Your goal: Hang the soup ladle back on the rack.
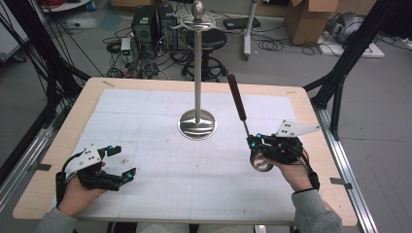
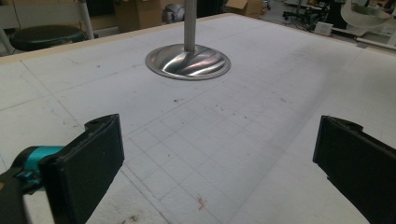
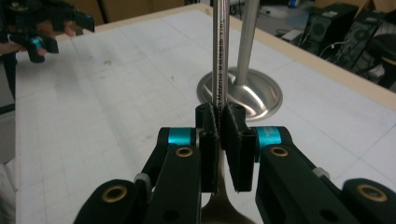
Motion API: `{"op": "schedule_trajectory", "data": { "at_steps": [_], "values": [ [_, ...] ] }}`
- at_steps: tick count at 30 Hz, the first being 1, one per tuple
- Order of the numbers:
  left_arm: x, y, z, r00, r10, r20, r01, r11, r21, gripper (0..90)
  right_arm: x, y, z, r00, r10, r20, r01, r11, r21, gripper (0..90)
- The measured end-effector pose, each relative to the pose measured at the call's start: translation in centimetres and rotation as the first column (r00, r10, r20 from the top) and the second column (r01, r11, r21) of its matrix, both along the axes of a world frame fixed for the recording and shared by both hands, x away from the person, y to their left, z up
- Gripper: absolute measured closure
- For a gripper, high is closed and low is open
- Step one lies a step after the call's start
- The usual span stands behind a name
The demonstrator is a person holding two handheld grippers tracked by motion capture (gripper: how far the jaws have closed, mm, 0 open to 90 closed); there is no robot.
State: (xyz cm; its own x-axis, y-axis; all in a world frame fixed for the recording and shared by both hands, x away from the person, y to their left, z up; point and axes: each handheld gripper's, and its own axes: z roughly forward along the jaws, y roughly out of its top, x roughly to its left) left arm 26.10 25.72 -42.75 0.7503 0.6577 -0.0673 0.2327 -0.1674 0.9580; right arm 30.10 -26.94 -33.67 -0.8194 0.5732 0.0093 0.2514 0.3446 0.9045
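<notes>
A steel utensil stand rises from a round base (image 1: 197, 124) at the table's middle back, its pole (image 1: 198, 73) ending in hooks (image 1: 197, 22). My right gripper (image 1: 252, 142) is shut on the thin steel shaft of a ladle. The ladle's dark brown handle (image 1: 237, 97) points up and away, and its bowl (image 1: 261, 162) hangs below the jaws. In the right gripper view the shaft (image 3: 219, 56) is pinched at my right gripper (image 3: 222, 140), with the stand's base (image 3: 252, 91) just behind. My left gripper (image 1: 123, 161) rests open at the front left, holding nothing (image 2: 219, 163).
A white gridded mat (image 1: 145, 145) covers the wooden table (image 1: 73, 116). Behind the table on the floor are a stool (image 1: 209, 43), computer cases (image 1: 145, 24), cables and cardboard boxes (image 1: 306, 19). Black frame posts (image 1: 340, 73) stand at both sides.
</notes>
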Motion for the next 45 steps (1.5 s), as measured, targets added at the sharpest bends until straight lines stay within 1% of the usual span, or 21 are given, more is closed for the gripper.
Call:
{"op": "schedule_trajectory", "data": {
  "at_steps": [3,4,6,10,11,13,22,25,26,31,34,39,45],
  "values": [
    [0.0,0.0,0.0,1.0000,0.000,0.000,0.000,1.0000,0.003,2.5,0.1,0.3,0.4,0.9998,-0.006,0.018,0.005,1.000,0.012,84.5],
    [0.0,0.0,0.0,1.0000,-0.002,0.001,0.002,1.0000,0.003,2.5,0.2,0.4,0.6,0.9999,-0.005,0.012,0.005,1.000,0.017,84.5],
    [0.0,0.0,0.0,1.0000,0.000,0.000,0.000,1.0000,0.002,2.5,0.4,0.4,0.7,0.9997,-0.012,0.023,0.011,1.000,0.025,84.5],
    [0.0,0.0,0.0,1.0000,-0.001,0.000,0.001,1.0000,0.002,2.5,0.9,0.4,0.9,0.9994,-0.028,0.020,0.027,0.998,0.048,84.5],
    [0.0,0.0,0.0,1.0000,-0.001,-0.001,0.001,1.0000,0.003,2.5,1.1,0.4,1.0,0.9993,-0.036,0.011,0.035,0.998,0.061,84.5],
    [0.0,0.0,0.0,1.0000,0.000,-0.001,0.000,1.0000,0.002,2.5,1.4,0.5,1.2,0.9989,-0.044,0.015,0.043,0.996,0.084,84.5],
    [0.0,0.0,0.0,1.0000,0.000,-0.004,0.000,1.0000,0.000,2.5,2.9,1.1,1.6,0.9977,-0.061,0.029,0.059,0.995,0.082,84.5],
    [0.0,0.0,0.0,1.0000,0.003,-0.004,-0.003,1.0000,0.000,2.5,3.4,1.2,1.8,0.9968,-0.071,0.036,0.067,0.993,0.100,84.6],
    [0.0,0.0,0.0,1.0000,0.002,-0.004,-0.002,1.0000,0.004,2.5,3.7,1.2,1.9,0.9966,-0.076,0.032,0.072,0.992,0.105,84.5],
    [0.0,0.0,-0.1,1.0000,0.002,-0.006,-0.002,1.0000,0.006,2.5,4.6,1.4,2.5,0.9955,-0.089,0.035,0.085,0.992,0.094,84.5],
    [0.0,0.0,-0.1,1.0000,0.001,-0.006,-0.001,1.0000,0.005,2.5,5.1,1.9,3.1,0.9946,-0.093,0.046,0.089,0.992,0.085,84.5],
    [0.0,0.0,-0.1,1.0000,0.002,-0.005,-0.002,1.0000,0.003,2.5,5.8,2.5,3.8,0.9934,-0.102,0.052,0.097,0.991,0.096,84.6],
    [0.0,0.0,0.0,1.0000,0.001,-0.004,-0.001,1.0000,0.000,2.5,6.6,3.6,4.5,0.9946,-0.089,0.053,0.084,0.991,0.102,84.6]
  ]
}}
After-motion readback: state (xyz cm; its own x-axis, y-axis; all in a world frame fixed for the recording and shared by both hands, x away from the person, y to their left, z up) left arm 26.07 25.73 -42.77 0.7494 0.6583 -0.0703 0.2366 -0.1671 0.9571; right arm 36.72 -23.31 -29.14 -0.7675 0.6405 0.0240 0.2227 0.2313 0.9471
